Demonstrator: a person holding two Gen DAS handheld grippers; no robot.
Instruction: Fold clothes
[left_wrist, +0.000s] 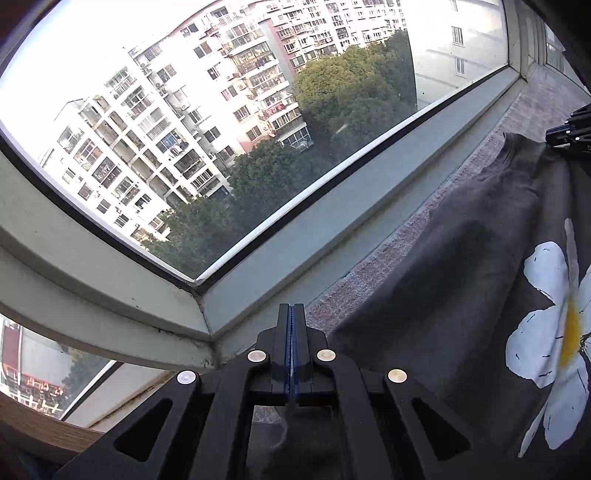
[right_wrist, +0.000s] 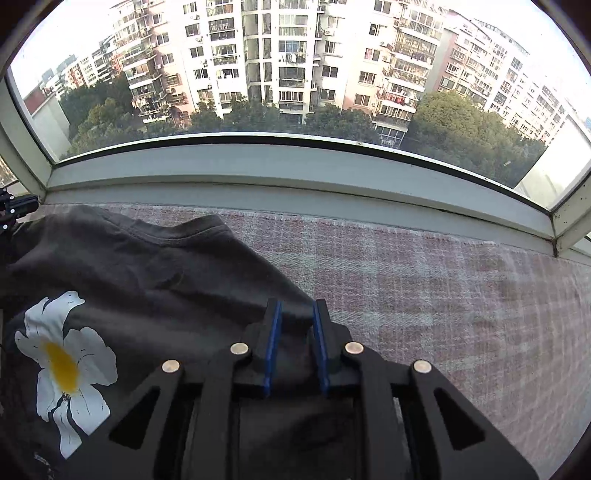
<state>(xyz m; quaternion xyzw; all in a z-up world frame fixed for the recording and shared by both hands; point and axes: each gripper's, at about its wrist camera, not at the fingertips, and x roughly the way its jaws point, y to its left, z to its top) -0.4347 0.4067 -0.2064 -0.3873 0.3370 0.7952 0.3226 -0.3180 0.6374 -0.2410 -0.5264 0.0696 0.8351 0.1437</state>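
A dark grey T-shirt (left_wrist: 461, 258) with a white and yellow flower print (left_wrist: 554, 325) lies on a pink checked cover (right_wrist: 424, 288). In the left wrist view my left gripper (left_wrist: 293, 314) is shut, its blue pads meeting at the shirt's left edge. Dark cloth shows under its fingers, but whether any is pinched I cannot tell. In the right wrist view my right gripper (right_wrist: 296, 314) stands open over the shirt's (right_wrist: 147, 280) right edge, with dark cloth between its blue pads (right_wrist: 273, 332). Each gripper appears at the far side of the other's view: the right gripper (left_wrist: 570, 129), the left gripper (right_wrist: 14, 208).
A grey window frame (right_wrist: 295, 170) runs close behind the cover, with glass above it onto apartment blocks and trees. The frame turns a corner (left_wrist: 203, 295) just left of my left gripper. A wooden edge (left_wrist: 44, 424) shows at lower left. Bare cover lies right of the shirt.
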